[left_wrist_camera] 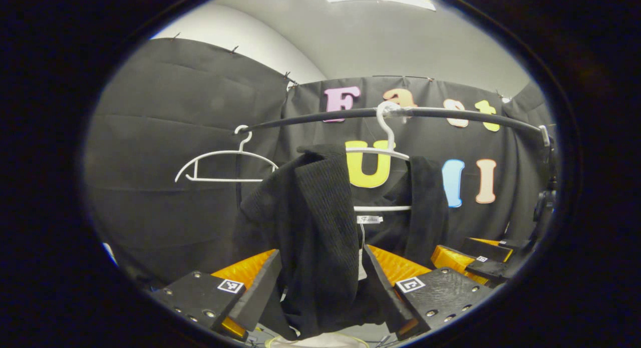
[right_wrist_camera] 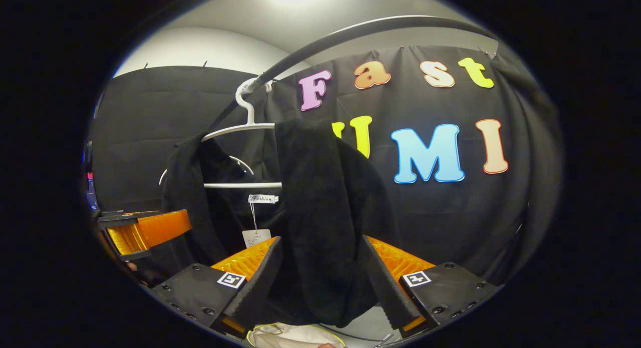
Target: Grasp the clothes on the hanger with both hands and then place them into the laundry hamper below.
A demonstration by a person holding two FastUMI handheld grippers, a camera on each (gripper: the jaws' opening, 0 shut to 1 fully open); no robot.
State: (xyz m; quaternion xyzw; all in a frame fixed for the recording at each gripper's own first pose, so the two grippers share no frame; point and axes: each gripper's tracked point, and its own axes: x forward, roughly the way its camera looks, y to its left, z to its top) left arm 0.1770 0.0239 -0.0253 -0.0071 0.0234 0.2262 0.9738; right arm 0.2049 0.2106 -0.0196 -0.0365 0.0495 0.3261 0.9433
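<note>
1. The black garment point(left_wrist_camera: 320, 223) hangs on the white hanger point(left_wrist_camera: 385, 137), above the hamper point(right_wrist_camera: 295, 335).
2. The left gripper point(left_wrist_camera: 320, 293) and right gripper point(right_wrist_camera: 320, 288) each stand wide around a fold, not pinching.
3. Risk: the hanger may lift off the rail point(left_wrist_camera: 450, 113) (fabric drags it).

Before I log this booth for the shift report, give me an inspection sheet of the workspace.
Surface: nothing seen.
Job's things: black knitted garment draped on a white plastic hanger hooked over a dark curved rail; pale hamper rim shows below.
Clutter: a second white wire-shaped hanger, bare, on the same rail; white paper tag dangling from the garment.
Grippers: left gripper and right gripper each straddle a front panel of the garment; whether the fingers press on it is unclear.
Cables: a thin dark one beside the hamper.
Surroundings: black cloth wall, grey ceiling.
</note>
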